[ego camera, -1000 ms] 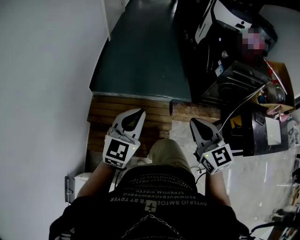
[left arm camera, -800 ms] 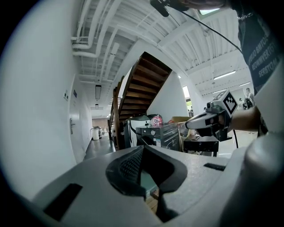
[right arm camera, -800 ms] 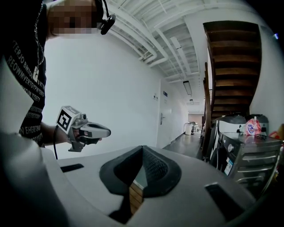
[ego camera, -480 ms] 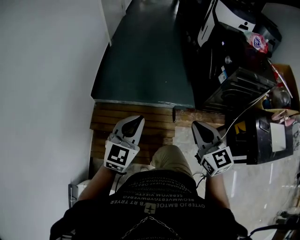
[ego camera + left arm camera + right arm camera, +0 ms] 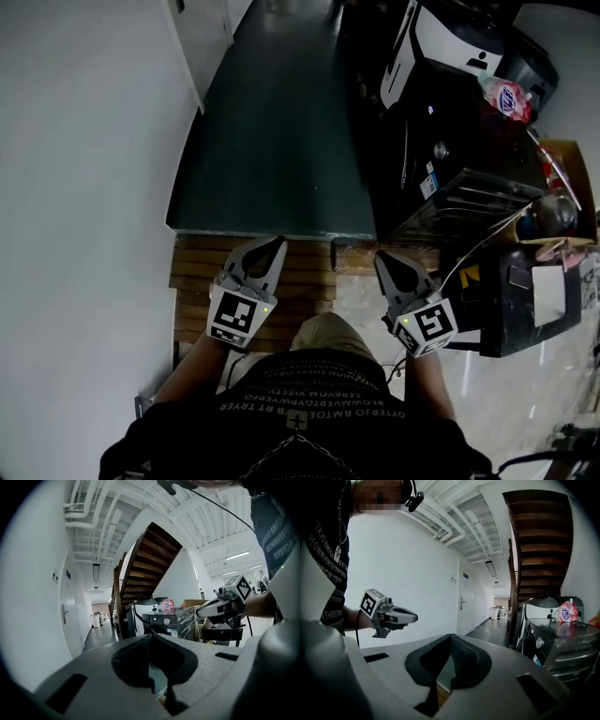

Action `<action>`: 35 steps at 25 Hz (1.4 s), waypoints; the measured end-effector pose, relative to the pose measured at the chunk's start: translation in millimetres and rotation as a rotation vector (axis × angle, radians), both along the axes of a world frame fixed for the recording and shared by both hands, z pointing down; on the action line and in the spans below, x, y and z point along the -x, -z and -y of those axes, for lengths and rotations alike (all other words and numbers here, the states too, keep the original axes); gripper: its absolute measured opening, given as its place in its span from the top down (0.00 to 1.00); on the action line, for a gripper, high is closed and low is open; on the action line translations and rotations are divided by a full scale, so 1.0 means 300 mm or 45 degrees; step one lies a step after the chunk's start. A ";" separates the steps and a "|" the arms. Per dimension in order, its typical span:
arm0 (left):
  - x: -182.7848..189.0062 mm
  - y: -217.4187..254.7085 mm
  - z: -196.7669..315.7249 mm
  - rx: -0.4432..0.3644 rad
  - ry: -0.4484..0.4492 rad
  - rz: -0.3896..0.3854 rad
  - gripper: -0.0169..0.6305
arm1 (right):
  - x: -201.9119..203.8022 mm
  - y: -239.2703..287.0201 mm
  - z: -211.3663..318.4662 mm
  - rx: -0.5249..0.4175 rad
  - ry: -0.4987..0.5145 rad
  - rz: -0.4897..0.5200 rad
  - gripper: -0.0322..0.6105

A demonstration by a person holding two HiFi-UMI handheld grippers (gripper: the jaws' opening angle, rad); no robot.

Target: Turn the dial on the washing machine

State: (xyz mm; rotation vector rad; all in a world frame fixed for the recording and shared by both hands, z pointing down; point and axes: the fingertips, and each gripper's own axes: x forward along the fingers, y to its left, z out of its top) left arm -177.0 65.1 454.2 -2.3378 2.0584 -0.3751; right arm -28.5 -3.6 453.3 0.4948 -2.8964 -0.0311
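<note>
With left hand-held gripper [image 5: 275,244] and right hand-held gripper [image 5: 382,260] pressed together, empty, close in on washing machine [image 5: 455,183], face dial [image 5: 441,150] squarely, spread jaws before gripping.

Seen from above, the person in a black printed shirt [image 5: 314,394] holds both grippers out level, side by side and well apart. The left gripper [image 5: 277,243] and the right gripper [image 5: 379,255] each have their claw tips together, with nothing between them. Both hang over a slatted wooden step [image 5: 305,272] that meets a dark green floor [image 5: 272,131]. A white wall [image 5: 84,187] runs along the left. At right stands the dark washing machine [image 5: 469,183]; a small round spot on it, probably the dial [image 5: 441,149], is too dim to be sure of.
</note>
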 end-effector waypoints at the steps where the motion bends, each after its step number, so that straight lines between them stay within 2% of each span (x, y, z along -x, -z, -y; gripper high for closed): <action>1: -0.007 0.029 0.048 0.000 -0.008 -0.002 0.97 | 0.000 0.025 0.045 0.008 0.003 -0.004 0.96; 5: -0.045 0.143 0.184 0.004 -0.032 -0.023 0.97 | 0.009 0.125 0.190 0.028 0.026 -0.026 0.96; 11: -0.051 0.225 0.252 0.050 -0.008 -0.021 0.97 | -0.010 0.235 0.282 0.014 0.038 0.016 0.96; 18: -0.057 0.248 0.388 0.079 -0.057 -0.015 0.97 | -0.101 0.180 0.398 0.105 -0.077 0.026 0.96; 22: -0.054 0.240 0.500 0.083 -0.121 -0.015 0.97 | -0.100 0.157 0.474 0.128 -0.153 0.023 0.96; 27: 0.040 0.209 0.646 0.091 -0.182 -0.044 0.97 | 0.002 0.137 0.571 0.134 -0.227 0.007 0.96; 35: 0.323 0.218 0.887 0.082 -0.286 -0.014 0.97 | 0.317 0.182 0.752 0.123 -0.333 0.006 0.96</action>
